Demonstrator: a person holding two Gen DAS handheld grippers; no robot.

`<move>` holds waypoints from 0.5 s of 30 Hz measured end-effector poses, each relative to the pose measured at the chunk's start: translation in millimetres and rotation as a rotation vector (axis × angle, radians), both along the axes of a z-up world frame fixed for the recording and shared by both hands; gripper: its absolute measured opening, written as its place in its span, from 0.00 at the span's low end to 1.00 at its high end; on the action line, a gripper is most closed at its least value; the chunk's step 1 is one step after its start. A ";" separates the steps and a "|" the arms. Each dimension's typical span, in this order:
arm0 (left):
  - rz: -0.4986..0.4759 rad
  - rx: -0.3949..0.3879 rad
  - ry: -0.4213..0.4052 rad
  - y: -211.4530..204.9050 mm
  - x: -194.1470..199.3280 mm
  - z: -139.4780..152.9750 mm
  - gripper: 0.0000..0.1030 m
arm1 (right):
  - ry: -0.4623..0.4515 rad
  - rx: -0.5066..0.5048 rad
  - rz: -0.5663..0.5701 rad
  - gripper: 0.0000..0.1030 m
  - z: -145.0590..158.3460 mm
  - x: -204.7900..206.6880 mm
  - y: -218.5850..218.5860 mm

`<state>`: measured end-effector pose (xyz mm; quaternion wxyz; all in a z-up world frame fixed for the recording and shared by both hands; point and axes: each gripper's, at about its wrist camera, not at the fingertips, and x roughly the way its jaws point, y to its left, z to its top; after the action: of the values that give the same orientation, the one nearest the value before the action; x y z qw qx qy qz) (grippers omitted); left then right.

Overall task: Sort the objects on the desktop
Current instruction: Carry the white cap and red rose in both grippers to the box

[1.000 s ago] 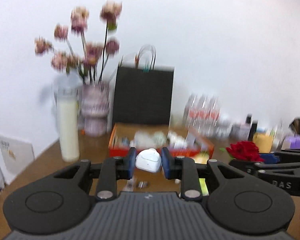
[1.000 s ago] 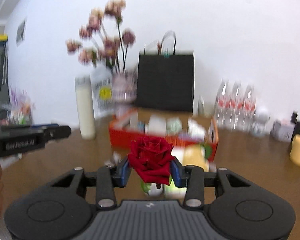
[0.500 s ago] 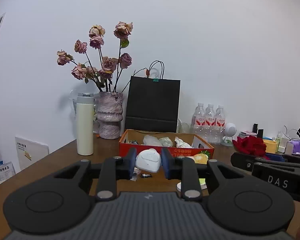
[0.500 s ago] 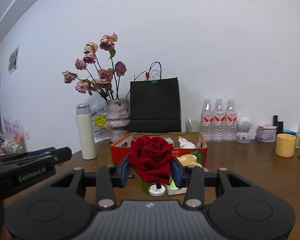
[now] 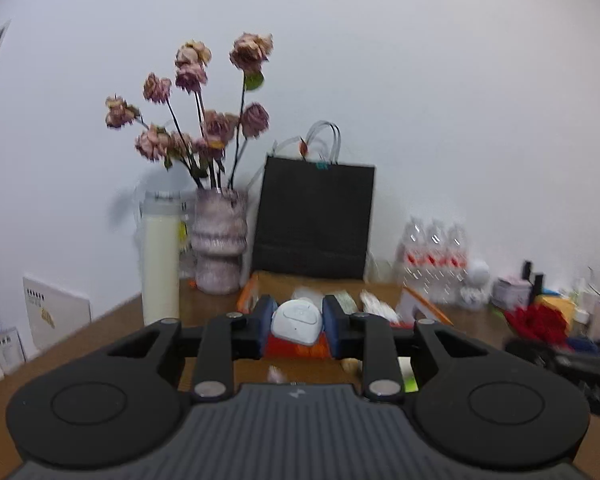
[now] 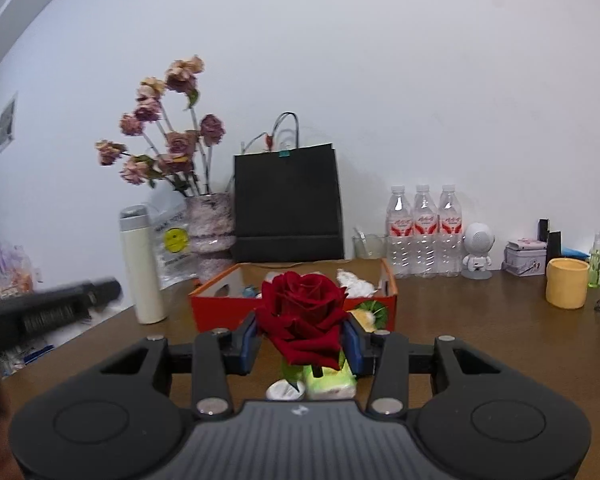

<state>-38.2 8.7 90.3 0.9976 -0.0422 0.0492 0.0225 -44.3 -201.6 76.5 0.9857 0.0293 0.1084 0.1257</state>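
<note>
Red rose pinched by right gripper, white case by left gripper; lower each inside orange box walls before releasing.

- brown wooden desk runs right up to the white wall
- orange box sits mid-desk
- black paper bag stands just behind the box
- pink vase and cream thermos are left of the box
- three water bottles right of the bag
- yellow cup far right of the box
</note>
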 end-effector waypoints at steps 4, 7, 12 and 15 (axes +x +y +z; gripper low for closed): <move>0.003 -0.016 -0.009 3.3 42.7 8.0 0.27 | -0.003 -0.019 -0.010 0.40 4.6 34.7 -1.3; -0.036 -0.046 0.022 6.6 93.5 18.1 0.27 | -0.003 -0.016 -0.009 0.40 12.8 72.8 -2.6; -0.056 -0.080 0.103 28.9 185.9 32.4 0.27 | 0.044 0.001 0.010 0.40 29.7 143.5 -2.4; -0.093 -0.103 0.199 42.6 235.7 27.0 0.27 | 0.107 0.059 0.035 0.40 38.2 189.7 -11.2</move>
<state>197.5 51.2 117.3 0.9843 -0.0886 0.1509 -0.0224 145.5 -212.7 114.7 0.9749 0.0632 0.1574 0.1441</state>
